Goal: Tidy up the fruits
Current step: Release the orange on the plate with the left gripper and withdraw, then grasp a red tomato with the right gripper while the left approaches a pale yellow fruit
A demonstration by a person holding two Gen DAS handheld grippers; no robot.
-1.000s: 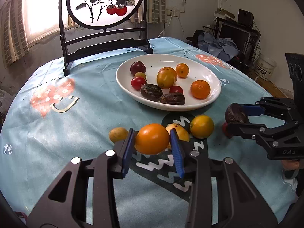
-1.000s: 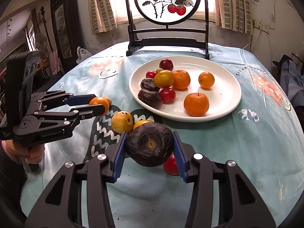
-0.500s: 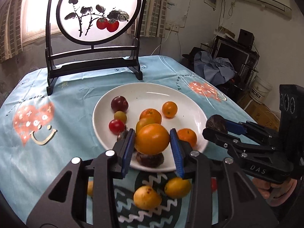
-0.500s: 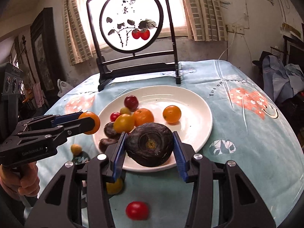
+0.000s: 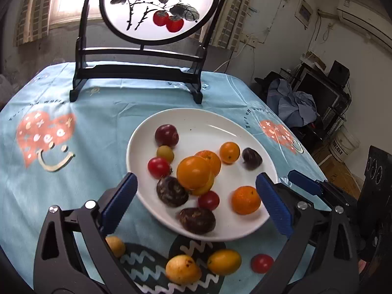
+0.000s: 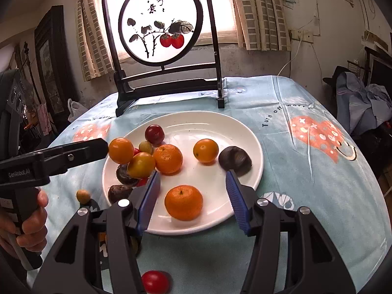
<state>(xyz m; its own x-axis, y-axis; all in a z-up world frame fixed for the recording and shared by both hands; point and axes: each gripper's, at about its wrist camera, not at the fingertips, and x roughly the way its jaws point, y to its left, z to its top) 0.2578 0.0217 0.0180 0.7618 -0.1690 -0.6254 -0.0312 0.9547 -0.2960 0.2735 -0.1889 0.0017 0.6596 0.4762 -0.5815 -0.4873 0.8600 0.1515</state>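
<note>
Both jaws are opening over the plate (image 5: 196,118). The left hand-held gripper (image 5: 196,193) gapes wide, its orange fruit (image 5: 193,171) free of the pads above the pile on the plate. The right hand-held gripper (image 6: 192,194) stands partly open and grips nothing; the dark fruit (image 6: 234,160) lies near the plate's right rim, just beyond its right pad.
</note>
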